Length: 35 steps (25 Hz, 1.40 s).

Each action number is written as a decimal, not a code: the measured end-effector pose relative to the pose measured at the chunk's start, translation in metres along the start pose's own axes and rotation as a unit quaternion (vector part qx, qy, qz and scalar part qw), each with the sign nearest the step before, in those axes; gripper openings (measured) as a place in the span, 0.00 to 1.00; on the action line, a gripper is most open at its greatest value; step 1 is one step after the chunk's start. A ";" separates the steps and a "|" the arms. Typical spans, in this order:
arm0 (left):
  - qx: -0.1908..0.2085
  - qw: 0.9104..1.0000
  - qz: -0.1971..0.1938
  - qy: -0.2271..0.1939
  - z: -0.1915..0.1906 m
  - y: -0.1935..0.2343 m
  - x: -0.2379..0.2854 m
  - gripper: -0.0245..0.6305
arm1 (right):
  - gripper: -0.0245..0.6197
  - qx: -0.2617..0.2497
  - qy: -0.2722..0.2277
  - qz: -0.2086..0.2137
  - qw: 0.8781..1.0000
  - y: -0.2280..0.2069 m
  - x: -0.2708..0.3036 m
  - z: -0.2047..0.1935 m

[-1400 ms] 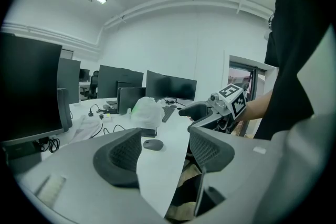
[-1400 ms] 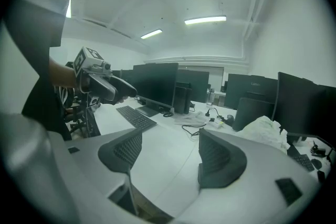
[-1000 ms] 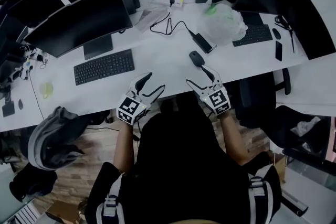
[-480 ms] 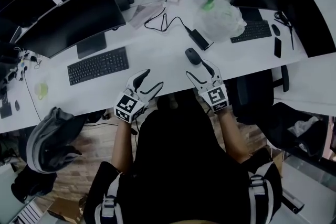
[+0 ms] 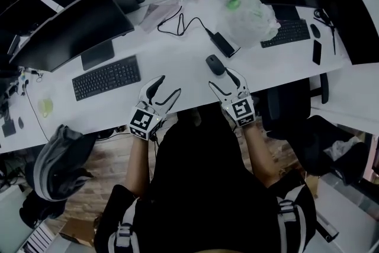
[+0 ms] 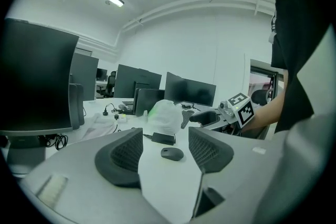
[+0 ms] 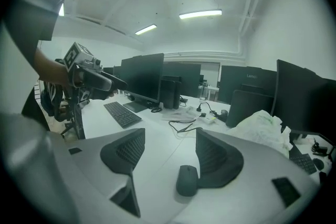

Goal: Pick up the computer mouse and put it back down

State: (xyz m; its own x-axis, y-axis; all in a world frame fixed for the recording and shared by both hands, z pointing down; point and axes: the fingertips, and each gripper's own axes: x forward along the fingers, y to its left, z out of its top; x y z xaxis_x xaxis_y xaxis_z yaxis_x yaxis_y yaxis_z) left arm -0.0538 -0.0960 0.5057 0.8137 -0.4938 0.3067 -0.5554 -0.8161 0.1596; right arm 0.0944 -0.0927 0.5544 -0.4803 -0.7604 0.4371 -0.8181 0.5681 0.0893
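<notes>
Mouse (image 5: 215, 64) near the bench (image 5: 177, 62) front edge sits off-centre by one jaw of the open, just-narrowed, empty right claw (image 5: 220, 79): centre it between the jaws before squeezing.

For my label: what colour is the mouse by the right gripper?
The computer mouse is dark grey, clearest in the right gripper view.

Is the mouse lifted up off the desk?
No, the computer mouse lies flat on the white desk, and the jaws of the right gripper stand apart, not squeezing it.
</notes>
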 end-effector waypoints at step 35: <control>-0.073 0.993 0.023 0.095 -0.067 0.025 0.065 0.43 | 0.50 0.055 0.111 0.038 0.992 -0.050 0.104 -0.150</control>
State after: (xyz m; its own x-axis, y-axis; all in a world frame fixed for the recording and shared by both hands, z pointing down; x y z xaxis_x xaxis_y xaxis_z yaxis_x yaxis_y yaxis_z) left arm -0.0260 -0.1281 0.5922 0.7483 -0.4523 0.4852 -0.6208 -0.7353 0.2720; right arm 0.1322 -0.1529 0.7293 -0.4700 -0.6218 0.6265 -0.8177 0.5739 -0.0439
